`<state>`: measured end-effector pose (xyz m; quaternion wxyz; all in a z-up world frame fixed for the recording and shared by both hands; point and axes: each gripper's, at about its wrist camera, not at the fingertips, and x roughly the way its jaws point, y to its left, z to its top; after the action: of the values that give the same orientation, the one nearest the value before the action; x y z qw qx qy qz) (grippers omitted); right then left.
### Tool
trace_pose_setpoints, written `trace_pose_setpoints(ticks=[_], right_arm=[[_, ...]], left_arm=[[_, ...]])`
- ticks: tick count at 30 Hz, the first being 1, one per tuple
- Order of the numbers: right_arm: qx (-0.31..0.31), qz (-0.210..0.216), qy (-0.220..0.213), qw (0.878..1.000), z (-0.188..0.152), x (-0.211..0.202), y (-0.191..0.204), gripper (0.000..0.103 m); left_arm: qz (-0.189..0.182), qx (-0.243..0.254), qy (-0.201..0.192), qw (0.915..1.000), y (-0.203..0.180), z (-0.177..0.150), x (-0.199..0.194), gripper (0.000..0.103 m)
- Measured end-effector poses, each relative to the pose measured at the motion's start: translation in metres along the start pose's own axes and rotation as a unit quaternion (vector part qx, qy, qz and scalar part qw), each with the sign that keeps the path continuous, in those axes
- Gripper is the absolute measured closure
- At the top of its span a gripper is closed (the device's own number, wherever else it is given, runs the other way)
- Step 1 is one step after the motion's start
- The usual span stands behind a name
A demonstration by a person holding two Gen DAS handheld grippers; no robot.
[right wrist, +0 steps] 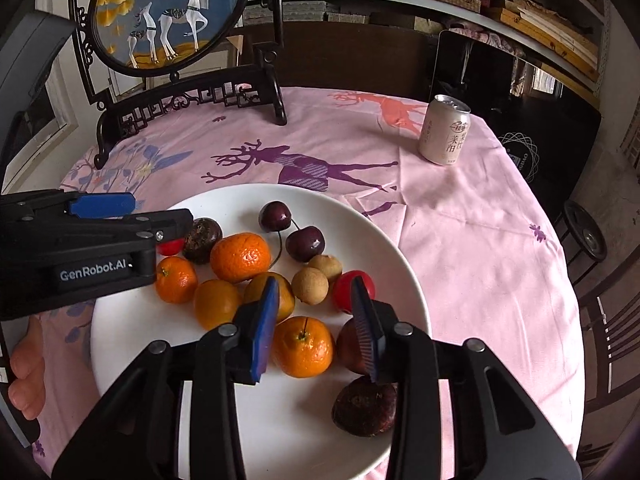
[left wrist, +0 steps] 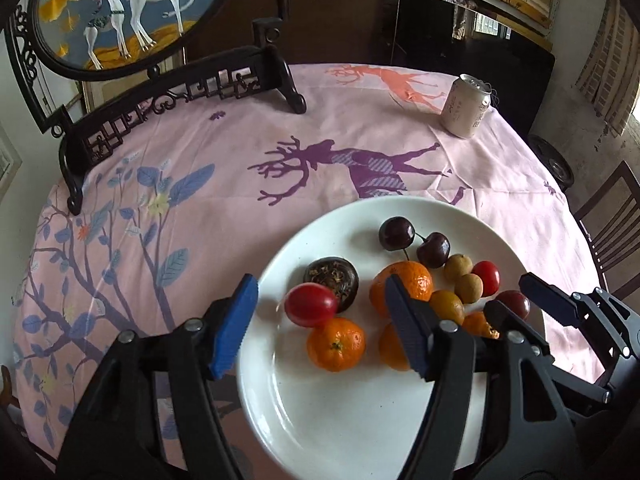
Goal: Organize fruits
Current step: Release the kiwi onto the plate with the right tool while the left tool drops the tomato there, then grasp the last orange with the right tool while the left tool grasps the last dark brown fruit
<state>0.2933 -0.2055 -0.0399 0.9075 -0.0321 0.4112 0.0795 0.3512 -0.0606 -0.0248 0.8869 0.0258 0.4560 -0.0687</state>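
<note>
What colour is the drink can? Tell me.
Pale cream drink can with dark lettering, clearest in the right wrist view.

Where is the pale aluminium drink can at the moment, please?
The pale aluminium drink can stands upright on the pink tablecloth, far right in both views, beyond the white plate, beside the orange deer print.

Your desk point(right wrist: 480, 240) is covered with a pink cloth printed with deer and blue leaves. At its far left stands a dark carved wooden stand point(right wrist: 192, 96) holding a round painted deer panel point(right wrist: 168, 12). A pale drink can point(right wrist: 444, 130) stands upright at the far right. Behind, you see shelves point(right wrist: 520, 8) and a dark chair point(left wrist: 612, 224) beside the desk.
</note>
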Motion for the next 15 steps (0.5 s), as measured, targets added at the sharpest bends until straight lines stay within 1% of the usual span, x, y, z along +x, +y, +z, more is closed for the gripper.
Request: trace_pose_setpoints(ticks=[2,3,4,5,6,7,9,11,13,15], right_arm=[[0.007,0.004,-0.008,1.000,-0.004,-0.019,-0.002,0.064],[0.010,0.004,-0.012,1.000,-0.008,-0.031,-0.003,0.057],[0.011,0.004,-0.020,1.000,-0.013,-0.045,-0.003,0.047],[0.011,0.005,-0.030,0.999,-0.021,-0.059,-0.002,0.047],[0.009,0.007,-0.036,0.999,-0.030,-0.072,0.001,0.047],[0.008,0.011,-0.039,0.999,-0.041,-0.085,0.004,0.047],[0.013,0.020,-0.043,0.999,-0.067,-0.105,0.011,0.047],[0.014,0.035,-0.040,0.998,-0.093,-0.119,0.021,0.046],[0.016,0.048,-0.033,0.998,-0.115,-0.128,0.030,0.046],[0.016,0.052,-0.022,0.998,-0.129,-0.134,0.037,0.046]], left_arm=[[-0.001,0.001,-0.007,1.0000,0.004,-0.005,-0.018,0.033],[-0.002,0.000,-0.014,0.9999,0.005,-0.011,-0.030,0.031],[-0.001,0.001,-0.024,0.9997,0.007,-0.018,-0.042,0.027],[0.002,0.004,-0.033,0.9994,0.007,-0.028,-0.054,0.023],[0.006,0.008,-0.042,0.9991,0.006,-0.039,-0.067,0.022],[0.009,0.011,-0.048,0.9988,0.005,-0.051,-0.079,0.021],[0.004,0.007,-0.056,0.9984,0.006,-0.075,-0.098,0.020],[-0.002,0.000,-0.063,0.9980,0.007,-0.099,-0.112,0.018],[0.007,0.002,-0.069,0.9976,0.006,-0.123,-0.121,0.017],[0.017,0.002,-0.068,0.9975,0.008,-0.140,-0.124,0.017]])
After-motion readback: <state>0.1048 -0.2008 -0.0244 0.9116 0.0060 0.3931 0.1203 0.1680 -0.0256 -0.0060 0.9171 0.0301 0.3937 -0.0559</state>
